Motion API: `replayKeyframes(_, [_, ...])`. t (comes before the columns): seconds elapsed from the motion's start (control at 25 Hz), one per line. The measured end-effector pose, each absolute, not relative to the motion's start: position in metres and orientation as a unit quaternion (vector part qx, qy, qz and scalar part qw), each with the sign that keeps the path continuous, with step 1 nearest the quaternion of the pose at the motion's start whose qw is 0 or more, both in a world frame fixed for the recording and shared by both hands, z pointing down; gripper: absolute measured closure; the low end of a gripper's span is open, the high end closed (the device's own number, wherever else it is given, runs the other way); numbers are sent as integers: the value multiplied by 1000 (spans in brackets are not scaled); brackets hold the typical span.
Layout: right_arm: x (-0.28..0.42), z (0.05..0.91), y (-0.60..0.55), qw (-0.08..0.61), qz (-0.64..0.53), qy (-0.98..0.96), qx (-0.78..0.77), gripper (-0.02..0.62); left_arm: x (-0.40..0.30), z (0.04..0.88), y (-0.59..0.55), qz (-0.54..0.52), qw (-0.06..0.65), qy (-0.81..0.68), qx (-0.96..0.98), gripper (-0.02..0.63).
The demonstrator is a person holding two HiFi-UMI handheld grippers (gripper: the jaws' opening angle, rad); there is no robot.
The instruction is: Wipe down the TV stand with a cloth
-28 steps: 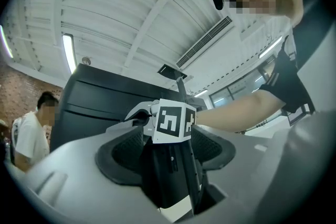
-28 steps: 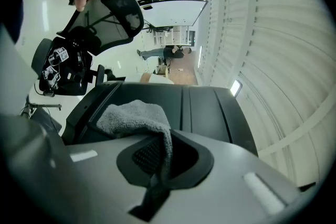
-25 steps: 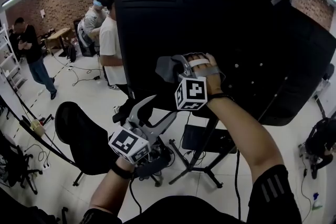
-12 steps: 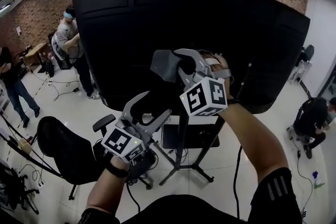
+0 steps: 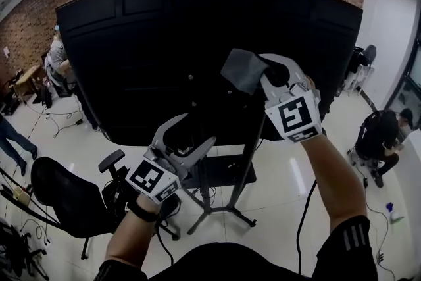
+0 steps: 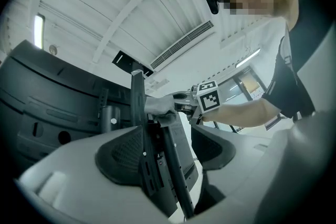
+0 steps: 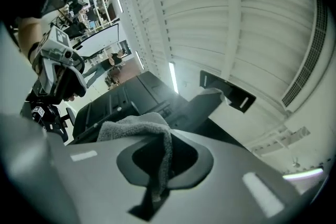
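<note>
The black TV stand's mast (image 5: 246, 153) rises behind the big black TV back (image 5: 158, 56), with a small shelf (image 5: 230, 173) and splayed legs (image 5: 223, 210) below. My right gripper (image 5: 262, 73) is shut on a grey cloth (image 5: 242, 69), held up against the TV back beside the mast. In the right gripper view the cloth (image 7: 137, 126) drapes over the jaws (image 7: 163, 160). My left gripper (image 5: 188, 137) hangs open lower down, in front of the TV's bottom edge. In the left gripper view, the mast (image 6: 137, 99) runs between the parted jaws (image 6: 168, 152), and the cloth (image 6: 159, 105) rests against it higher up.
A black office chair (image 5: 62, 197) stands on the floor at the left, with cables around it. People stand at the far left (image 5: 56, 59) and one crouches at the right (image 5: 381, 135). A spray bottle (image 5: 393, 212) sits on the floor at the right. A brick wall runs behind.
My right gripper has carried the cloth rightward and up across the TV back, close to the mast. The view has swung right. The left gripper stays low and open.
</note>
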State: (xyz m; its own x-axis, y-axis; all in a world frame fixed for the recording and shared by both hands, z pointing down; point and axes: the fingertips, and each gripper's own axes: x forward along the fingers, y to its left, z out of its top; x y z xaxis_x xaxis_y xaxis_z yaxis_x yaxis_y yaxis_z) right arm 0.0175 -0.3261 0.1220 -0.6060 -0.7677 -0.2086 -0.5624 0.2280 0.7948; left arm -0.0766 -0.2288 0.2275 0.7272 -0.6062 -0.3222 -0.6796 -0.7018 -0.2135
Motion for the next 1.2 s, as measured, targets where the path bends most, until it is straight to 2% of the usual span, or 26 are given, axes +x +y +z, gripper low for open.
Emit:
replayKeyframes(0.16, [76,110,-345,88,-410,-785,455,586,-52,229,-240,112,157,350,-916,298])
replayKeyframes(0.36, [112,122,-371,57,-342,-819,458,586,-28,229,-251,109,158,353,-916,298])
replayKeyframes(0.6, [115,158,-397,48,-278,-852,442,586,-7,236,-261,100,150,363,-914,298])
replayKeyframes(1.2, [117,241,-412,63,-216,-878,423,588,11,278,-278,82,117,375,-916,298])
